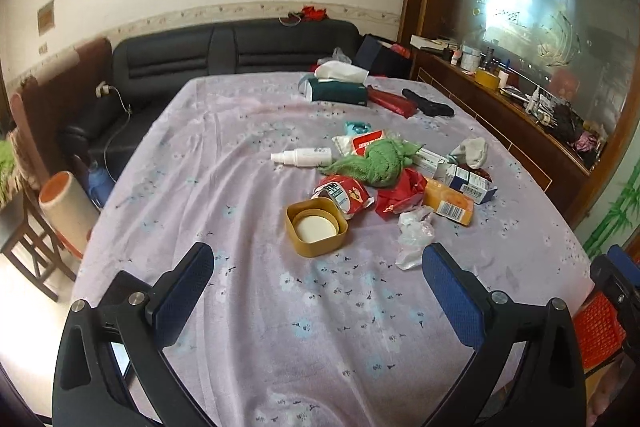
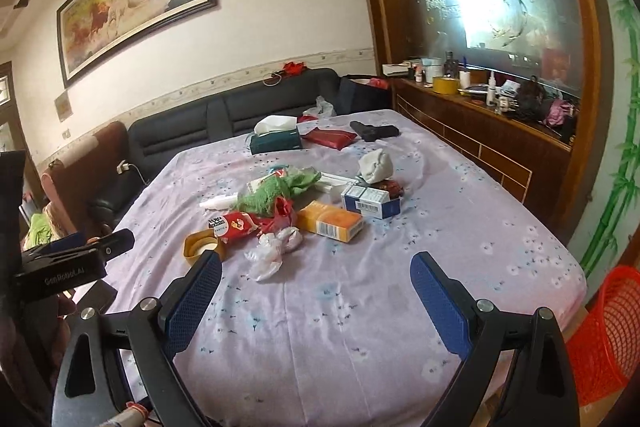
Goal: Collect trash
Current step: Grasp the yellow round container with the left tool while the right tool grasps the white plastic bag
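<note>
A: Both sets of tongs?
B: Left tongs spread wide, holding nothing, hovering over the near edge of the table. Right tongs likewise wide and empty. Probably poised to pick a first piece.

A: And the trash?
B: Heaped mid-table, at 12 o'clock from both tongs, apart from them. Crumpled plastic nearest, then red wrapper, orange box, blue box, green cloth, gold lid.

A: Somewhere to drop it?
B: Red basket off the table, at 4 o'clock from the right tongs, likely the bin.
</note>
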